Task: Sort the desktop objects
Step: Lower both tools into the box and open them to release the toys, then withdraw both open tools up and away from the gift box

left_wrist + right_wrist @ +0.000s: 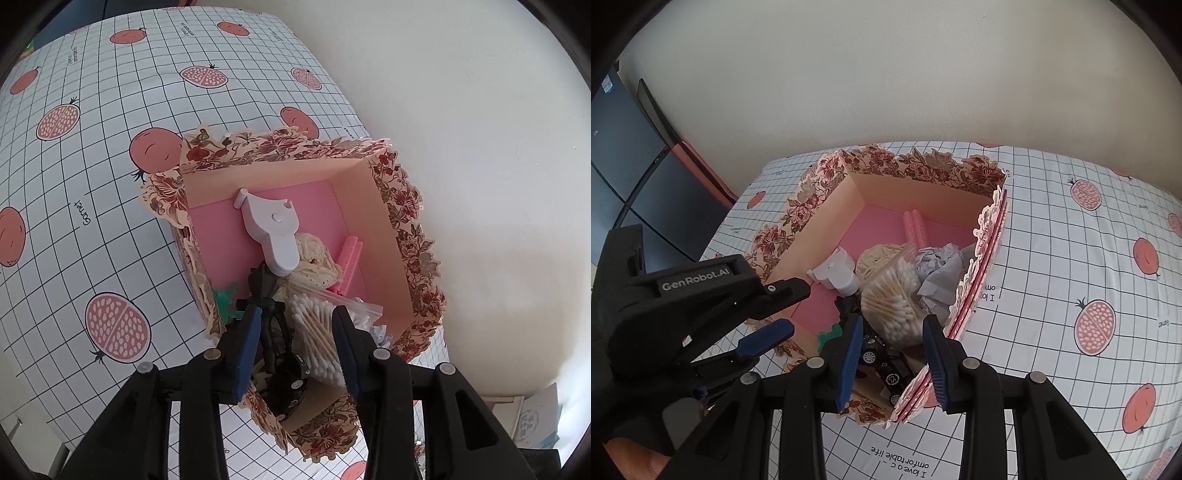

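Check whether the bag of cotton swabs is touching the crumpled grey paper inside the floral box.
Touching. The right wrist view shows the bag of cotton swabs pressed against the crumpled grey paper with no gap between them inside the floral box.

Box: I see it floral-edged, pink-floored, open on the table.
Contents: swab bag, white plastic part, toy car, all piled inside.

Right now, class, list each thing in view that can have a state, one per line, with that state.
floral box: open-topped, partly filled
bag of cotton swabs: lying on top of the pile
grey paper: crumpled
toy car: tilted, partly buried
white spray head: lying flat on the pink floor
left claw: open, empty
right claw: open, empty
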`<state>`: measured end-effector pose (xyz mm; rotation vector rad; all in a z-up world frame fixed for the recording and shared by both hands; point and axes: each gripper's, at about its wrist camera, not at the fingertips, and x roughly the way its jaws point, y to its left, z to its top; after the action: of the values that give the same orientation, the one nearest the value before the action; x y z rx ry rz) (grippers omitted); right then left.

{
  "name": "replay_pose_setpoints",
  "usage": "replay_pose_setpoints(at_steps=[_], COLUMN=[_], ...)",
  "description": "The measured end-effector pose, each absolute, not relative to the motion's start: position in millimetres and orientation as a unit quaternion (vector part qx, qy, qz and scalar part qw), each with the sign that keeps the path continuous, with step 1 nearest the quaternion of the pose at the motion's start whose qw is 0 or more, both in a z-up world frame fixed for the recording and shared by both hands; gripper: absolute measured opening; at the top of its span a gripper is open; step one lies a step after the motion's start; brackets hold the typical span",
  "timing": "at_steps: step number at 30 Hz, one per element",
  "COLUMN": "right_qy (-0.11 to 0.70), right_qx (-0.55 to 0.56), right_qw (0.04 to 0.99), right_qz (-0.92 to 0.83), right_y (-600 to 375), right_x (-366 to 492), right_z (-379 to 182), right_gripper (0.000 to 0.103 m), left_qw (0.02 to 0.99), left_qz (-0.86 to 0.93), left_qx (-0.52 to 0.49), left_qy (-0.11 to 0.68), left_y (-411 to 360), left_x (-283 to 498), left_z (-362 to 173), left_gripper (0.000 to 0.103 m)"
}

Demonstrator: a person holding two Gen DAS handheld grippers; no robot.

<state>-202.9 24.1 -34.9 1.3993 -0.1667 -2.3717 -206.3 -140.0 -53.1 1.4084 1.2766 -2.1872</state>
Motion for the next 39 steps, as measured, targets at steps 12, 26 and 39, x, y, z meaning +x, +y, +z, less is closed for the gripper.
replay_pose_setpoints(at_steps=[12, 26, 39], right_qy=[-0.081, -0.107, -0.113], right_qx=[0.483, 0.469, 0.459], right_qw=[0.188, 0.167, 0.15], right_qz=[-0.851, -0.86, -0.869], right_y=[46, 91, 125], right_x=[-202, -201, -199], right_z=[-21, -7, 3], right_gripper=[0.037, 0.042, 0.059], left_qw=[0.128, 0.114, 0.113], left_qz=[-0.763, -0.782, -0.799], left_qx=[0.477, 0.483, 0.479], left_qy=[0.418, 0.377, 0.346], left_y=[-132, -102, -77], left_x=[-205, -210, -209], left_z=[-41, -27, -16], left_gripper=[0.05, 0.069, 0.079])
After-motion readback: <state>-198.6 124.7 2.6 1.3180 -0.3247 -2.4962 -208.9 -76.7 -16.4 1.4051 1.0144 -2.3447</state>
